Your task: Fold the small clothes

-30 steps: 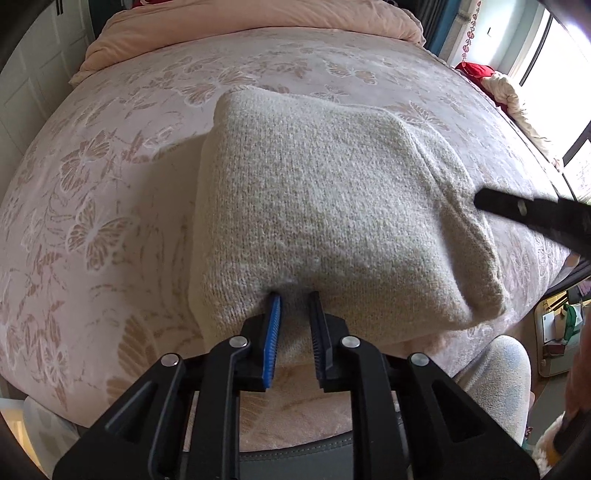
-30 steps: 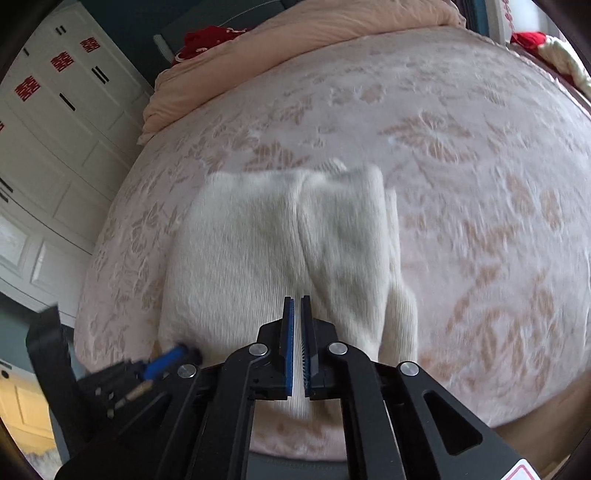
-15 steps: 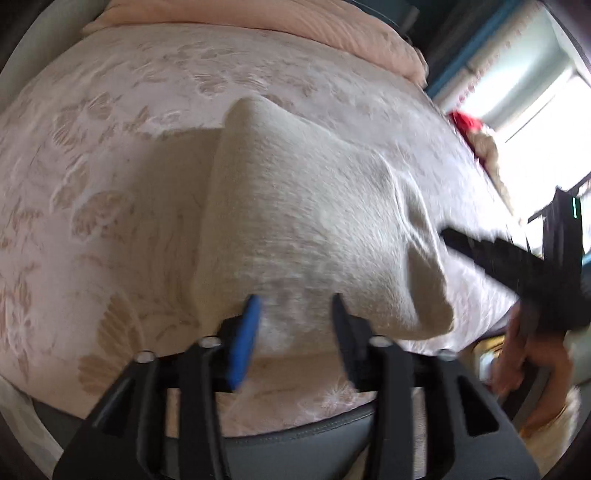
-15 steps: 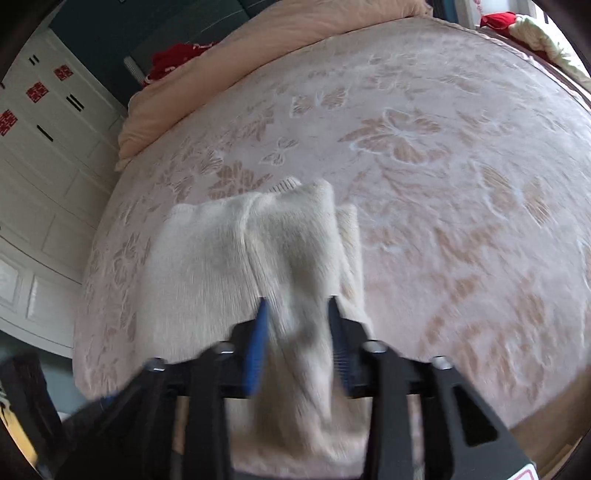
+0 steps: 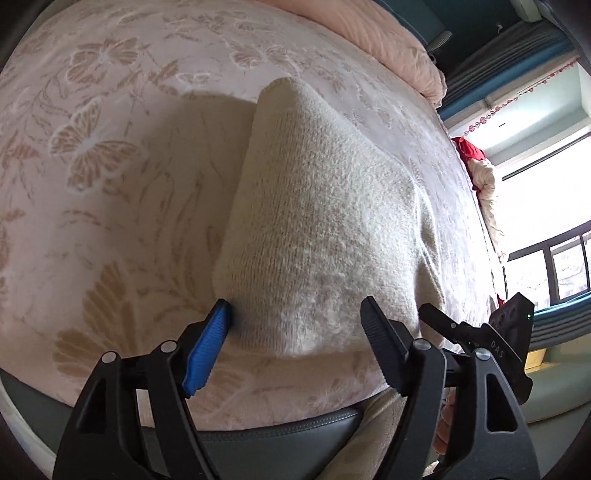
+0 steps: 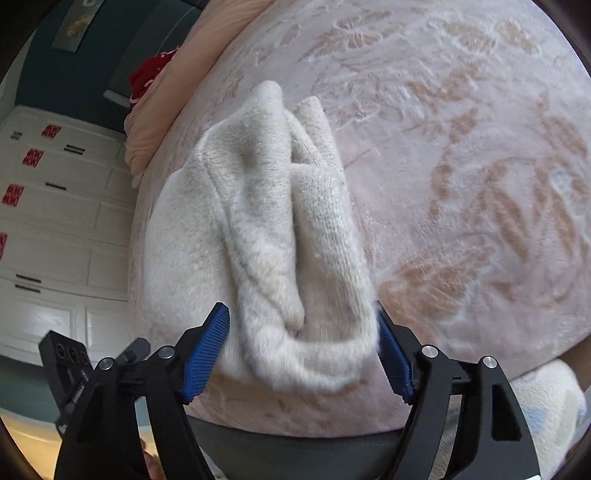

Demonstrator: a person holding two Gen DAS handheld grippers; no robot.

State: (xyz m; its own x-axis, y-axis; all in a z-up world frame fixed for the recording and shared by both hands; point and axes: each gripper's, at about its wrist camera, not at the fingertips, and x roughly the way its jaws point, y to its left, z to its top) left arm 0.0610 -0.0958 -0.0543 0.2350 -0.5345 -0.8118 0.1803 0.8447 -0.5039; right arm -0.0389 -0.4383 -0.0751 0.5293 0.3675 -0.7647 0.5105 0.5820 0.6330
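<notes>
A cream knitted garment [image 5: 325, 229] lies folded into a thick bundle near the front edge of the bed; it also shows in the right wrist view [image 6: 266, 236], with a deep crease down its middle. My left gripper [image 5: 295, 343] is open, its jaws spread wide at the bundle's near edge, holding nothing. My right gripper [image 6: 303, 347] is open too, its blue pads on either side of the bundle's near right end without pinching it. The right gripper's body [image 5: 495, 343] shows at the right of the left wrist view.
The pink floral bedspread [image 5: 110, 184] covers the bed, with a peach duvet [image 5: 388, 33] bunched at the head. White wardrobe doors [image 6: 55, 221] stand to the left, a window [image 5: 546, 229] to the right. The bed's grey front edge [image 6: 295, 439] lies just below both grippers.
Both grippers have opened wide and let go of the garment's near edge. The bundle now rests on the bed; both cameras have tilted and moved closer.
</notes>
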